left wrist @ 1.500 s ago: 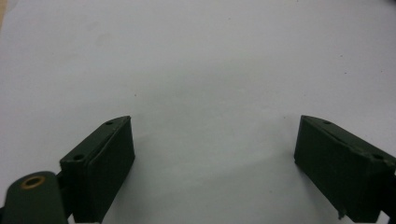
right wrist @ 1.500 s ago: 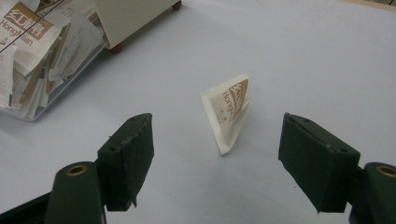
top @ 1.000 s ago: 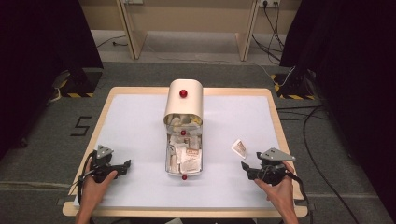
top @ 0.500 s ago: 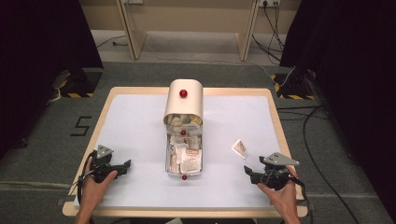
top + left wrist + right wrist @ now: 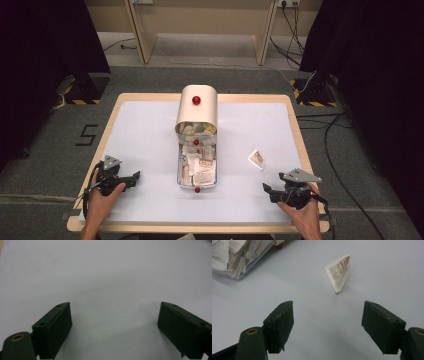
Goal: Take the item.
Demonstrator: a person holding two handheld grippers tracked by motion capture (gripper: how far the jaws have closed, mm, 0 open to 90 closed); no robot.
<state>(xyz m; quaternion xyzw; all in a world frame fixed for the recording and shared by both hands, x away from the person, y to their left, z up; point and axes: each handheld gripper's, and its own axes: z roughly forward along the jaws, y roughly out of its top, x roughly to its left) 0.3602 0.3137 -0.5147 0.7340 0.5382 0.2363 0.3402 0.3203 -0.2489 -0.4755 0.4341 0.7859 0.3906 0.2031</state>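
A small white and brown sachet [image 5: 256, 158] lies on the white mat right of centre; in the right gripper view the sachet [image 5: 339, 271] stands propped on an edge, ahead of the jaws. My right gripper [image 5: 267, 189] rests near the front right edge, open and empty, a short way short of the sachet. In its own view the right gripper [image 5: 328, 325] has its jaws wide apart. My left gripper [image 5: 134, 178] sits at the front left, also open, and the left gripper [image 5: 113, 327] has bare mat between its jaws.
A clear tray [image 5: 180, 170] packed with sachets stands at mid table, with a red knob [image 5: 197, 190] at its near end. A cream domed lid [image 5: 197, 110] with a red knob covers its far end. The tray's corner [image 5: 234, 257] is in the right gripper view, upper left.
My right gripper has drawn back toward the front edge, away from the sachet, which has stayed in place. The left gripper has not moved.
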